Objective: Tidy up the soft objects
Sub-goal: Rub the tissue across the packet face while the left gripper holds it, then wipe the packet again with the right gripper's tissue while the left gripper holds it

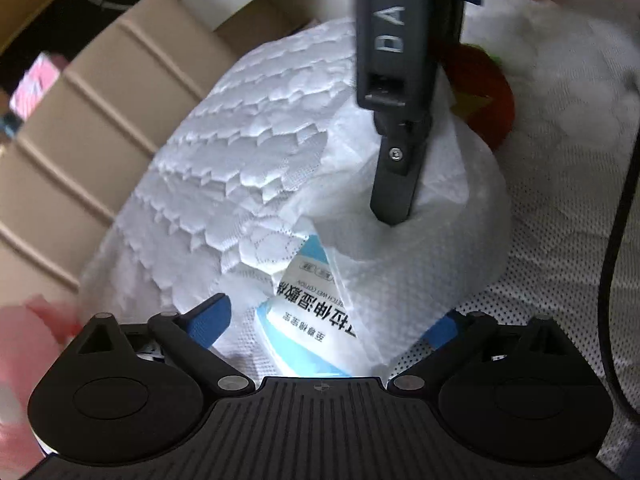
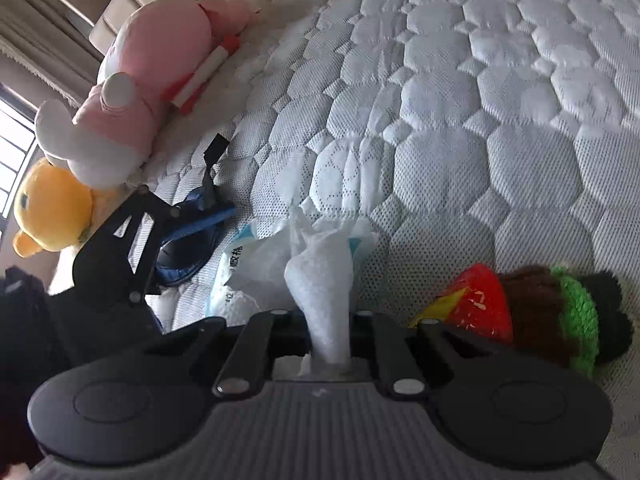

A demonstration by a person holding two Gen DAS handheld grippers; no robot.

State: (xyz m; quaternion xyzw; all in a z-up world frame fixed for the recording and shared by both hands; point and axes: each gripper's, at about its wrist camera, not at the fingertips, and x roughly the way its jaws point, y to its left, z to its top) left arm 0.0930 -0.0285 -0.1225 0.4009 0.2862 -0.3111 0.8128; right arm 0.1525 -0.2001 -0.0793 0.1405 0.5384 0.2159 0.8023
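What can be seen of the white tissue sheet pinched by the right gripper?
The white tissue sheet is thin, soft, embossed paper, gathered into a twisted strip where the right gripper is shut on it. Below the pinch it fans out in loose folds and runs into the tissue pack, a soft white and light-blue packet with printed text lying on the quilted mattress. In the left wrist view the sheet drapes broadly over the pack, hiding most of it. The left gripper straddles the pack, not touching the sheet.

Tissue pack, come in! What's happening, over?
Right gripper shut on tissue, pulled up from tissue pack. Left gripper open around pack. Strawberry plush beside, not blocking.
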